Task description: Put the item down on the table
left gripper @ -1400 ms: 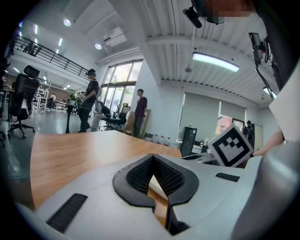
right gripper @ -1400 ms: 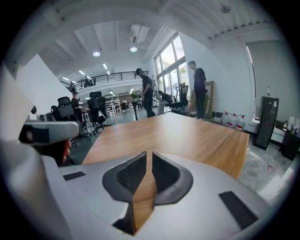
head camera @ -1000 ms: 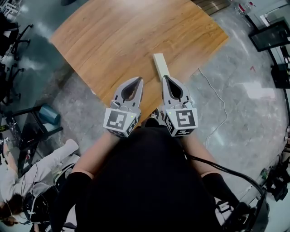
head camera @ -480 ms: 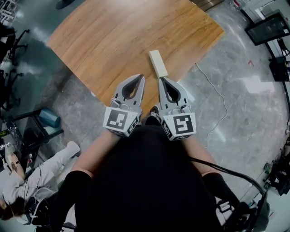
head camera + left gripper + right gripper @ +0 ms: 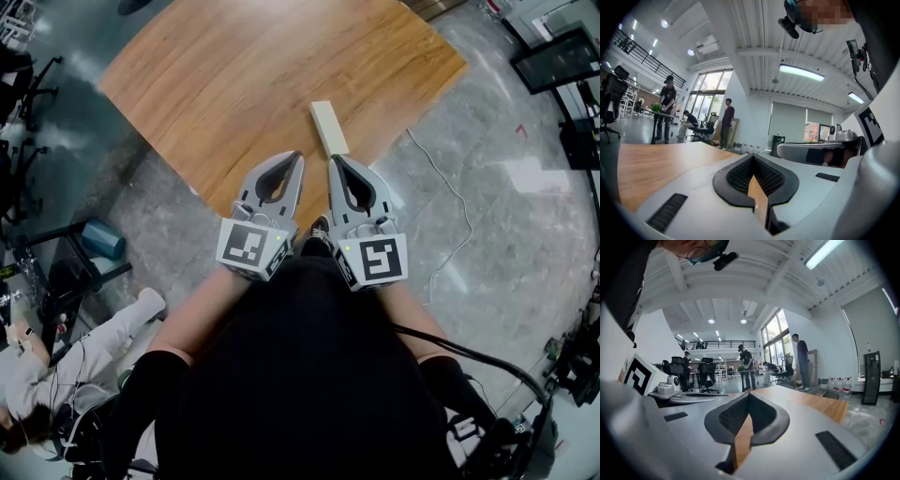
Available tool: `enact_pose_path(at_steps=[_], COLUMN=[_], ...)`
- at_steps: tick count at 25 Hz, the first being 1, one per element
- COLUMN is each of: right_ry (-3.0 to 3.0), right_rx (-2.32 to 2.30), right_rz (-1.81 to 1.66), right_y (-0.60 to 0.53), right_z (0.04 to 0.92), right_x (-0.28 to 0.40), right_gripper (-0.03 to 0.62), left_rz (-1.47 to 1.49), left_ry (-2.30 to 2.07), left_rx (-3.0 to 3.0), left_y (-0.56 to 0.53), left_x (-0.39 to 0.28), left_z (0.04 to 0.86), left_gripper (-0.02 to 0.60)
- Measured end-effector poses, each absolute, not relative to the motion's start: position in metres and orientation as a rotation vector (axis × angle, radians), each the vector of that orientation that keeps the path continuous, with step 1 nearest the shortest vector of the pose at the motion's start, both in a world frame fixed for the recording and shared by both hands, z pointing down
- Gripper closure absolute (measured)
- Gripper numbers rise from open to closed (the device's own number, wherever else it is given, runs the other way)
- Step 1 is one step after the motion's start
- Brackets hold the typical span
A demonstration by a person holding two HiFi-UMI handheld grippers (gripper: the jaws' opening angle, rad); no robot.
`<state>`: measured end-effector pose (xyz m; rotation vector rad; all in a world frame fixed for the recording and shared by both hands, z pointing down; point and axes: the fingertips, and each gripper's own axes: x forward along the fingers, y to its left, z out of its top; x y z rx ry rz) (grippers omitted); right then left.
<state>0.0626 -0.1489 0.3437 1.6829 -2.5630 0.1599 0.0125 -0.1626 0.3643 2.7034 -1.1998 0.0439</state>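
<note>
Left gripper (image 5: 297, 159), right gripper (image 5: 334, 160): both clenched, empty. Block (image 5: 329, 128) on table (image 5: 216, 84), just ahead of right tips. Likely placed; withdraw straight back, avoid nudging.

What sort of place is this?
Likely an open-plan office or lab: a big wooden table, office chairs, tall windows and people in the background.

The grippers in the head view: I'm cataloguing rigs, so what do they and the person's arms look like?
The left gripper and right gripper are light grey, each with curved jaws lined in black ribbed pads around a teardrop opening. Each carries a white cube with black square markers. A black cable trails behind the right arm. The person wears black; the sleeves leave the forearms bare.
</note>
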Motion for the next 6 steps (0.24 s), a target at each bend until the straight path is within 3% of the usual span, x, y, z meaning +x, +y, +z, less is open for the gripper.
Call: enact_pose_path(at_steps=[6], right_ry=[-2.560], right_rx=[1.684], right_rz=[0.164], right_y=[-0.1479], right_z=[0.3435], right_x=[0.0610], right_gripper=[0.582], left_rz=[0.045], left_ry=[-1.200], left_rx=[2.696], left_y=[-0.1611], left_x=[0.0114], left_z=[0.3650], left_gripper=[0.578])
